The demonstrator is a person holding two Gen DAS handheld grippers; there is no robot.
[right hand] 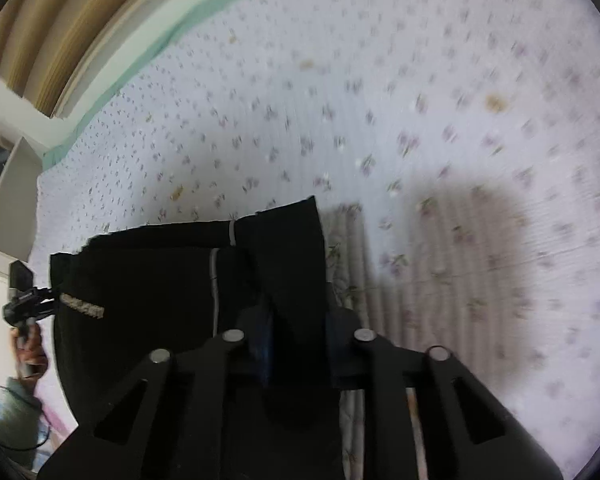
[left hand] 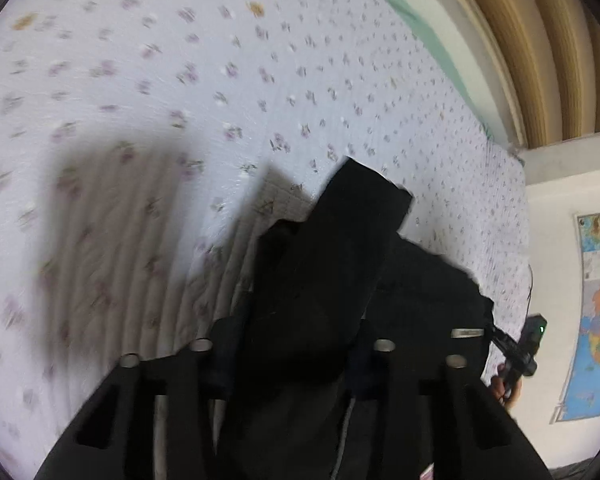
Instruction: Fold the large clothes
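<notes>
A large black garment [left hand: 340,264] hangs lifted above a floral bedspread [left hand: 180,80]. My left gripper [left hand: 292,360] is shut on one edge of it, the cloth bunched between the fingers. My right gripper [right hand: 296,344] is shut on another edge of the same black garment [right hand: 160,280], which shows a grey stripe and a small label. Each view shows the other gripper at the garment's far side: the right one in the left wrist view [left hand: 520,352], the left one in the right wrist view [right hand: 28,300]. The garment spreads between them, folded over itself.
The white bedspread with small purple flowers [right hand: 380,100] fills both views, with dark shadows under the garment. A green sheet edge [left hand: 420,24] and tan curtains [left hand: 540,40] line the far side. A wall map [left hand: 596,312] hangs at right. White shelving [right hand: 4,168] stands at left.
</notes>
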